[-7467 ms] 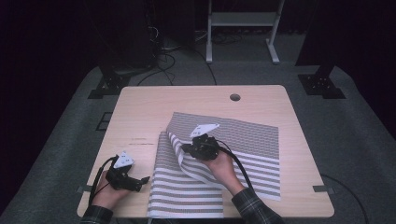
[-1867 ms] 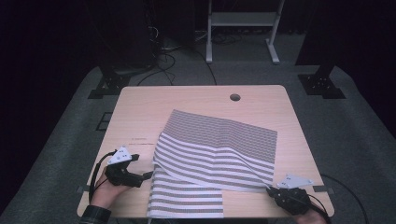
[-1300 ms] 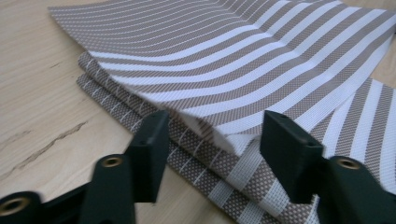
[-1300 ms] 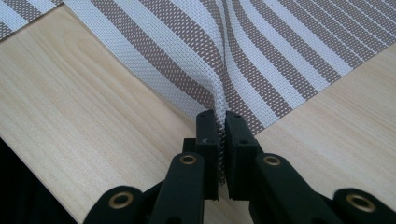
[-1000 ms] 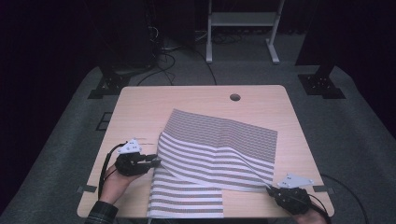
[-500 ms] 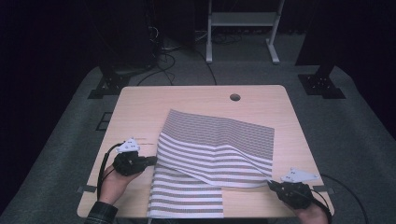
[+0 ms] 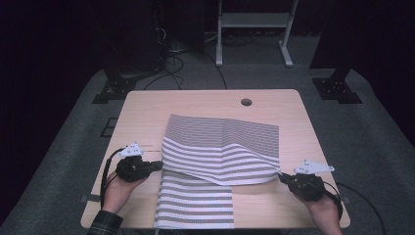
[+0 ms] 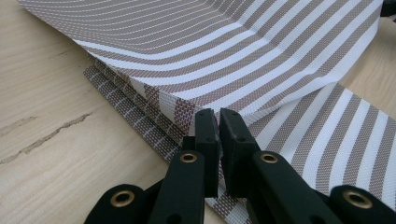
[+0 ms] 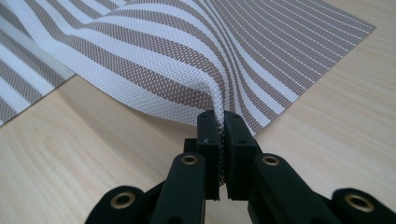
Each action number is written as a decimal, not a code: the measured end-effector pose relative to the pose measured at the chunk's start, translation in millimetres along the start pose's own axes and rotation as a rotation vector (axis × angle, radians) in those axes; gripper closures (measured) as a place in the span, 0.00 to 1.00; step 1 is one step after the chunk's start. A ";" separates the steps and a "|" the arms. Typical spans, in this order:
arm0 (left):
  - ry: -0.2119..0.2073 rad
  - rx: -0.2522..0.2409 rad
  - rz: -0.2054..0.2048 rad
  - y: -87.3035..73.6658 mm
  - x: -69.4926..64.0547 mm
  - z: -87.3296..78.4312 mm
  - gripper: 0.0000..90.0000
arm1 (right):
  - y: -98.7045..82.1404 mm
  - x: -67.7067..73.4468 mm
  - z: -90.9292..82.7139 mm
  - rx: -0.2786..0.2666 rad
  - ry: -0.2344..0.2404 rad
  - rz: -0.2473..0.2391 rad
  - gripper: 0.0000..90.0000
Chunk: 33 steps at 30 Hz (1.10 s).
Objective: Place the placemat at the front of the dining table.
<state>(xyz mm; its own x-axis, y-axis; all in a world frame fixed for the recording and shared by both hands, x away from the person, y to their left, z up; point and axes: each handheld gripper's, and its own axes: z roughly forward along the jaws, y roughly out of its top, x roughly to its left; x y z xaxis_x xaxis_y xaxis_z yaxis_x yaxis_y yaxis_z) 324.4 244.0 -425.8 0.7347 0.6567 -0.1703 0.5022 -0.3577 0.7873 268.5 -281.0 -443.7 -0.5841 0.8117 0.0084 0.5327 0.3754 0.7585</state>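
A brown-and-white striped woven mat (image 7: 220, 147) lies across the middle of the wooden table (image 7: 147, 112). My left gripper (image 7: 157, 165) is at the mat's left front corner. In the left gripper view it (image 8: 218, 116) is shut on that corner of the mat (image 8: 243, 56). My right gripper (image 7: 281, 176) is shut on the mat's right front corner and holds it a little off the table. In the right gripper view the weave (image 9: 187, 60) runs down between its shut jaws (image 9: 219, 119). The front edge of the mat bows up between the two grippers.
A second striped piece (image 7: 195, 205) lies under the mat and reaches the table's front edge; I cannot tell whether it is separate. A round cable hole (image 7: 246, 102) sits near the table's far edge. Bare wood (image 7: 303, 132) shows right of the mat.
My left gripper has closed on the mat's left corner. My right gripper has drawn its corner to the right and slightly up, stretching the front edge.
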 end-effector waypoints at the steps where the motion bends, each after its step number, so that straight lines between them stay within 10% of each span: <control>1: 0.001 0.002 0.003 1.5 1.3 0.6 0.96 | 2.6 -2.1 1.9 -0.003 0.003 0.006 0.96; 33: 0.048 -0.063 -0.062 36.4 55.2 20.2 0.97 | 74.1 -43.3 51.1 -0.052 -0.051 0.026 0.96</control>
<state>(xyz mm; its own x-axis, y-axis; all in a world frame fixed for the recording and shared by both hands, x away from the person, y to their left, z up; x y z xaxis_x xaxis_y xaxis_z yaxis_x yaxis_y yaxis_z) 392.4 253.9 -418.4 0.6794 0.7081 -0.1925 0.5151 -0.2735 0.8123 364.5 -265.5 -421.1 -0.5379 0.8430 -0.0031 0.5144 0.3311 0.7910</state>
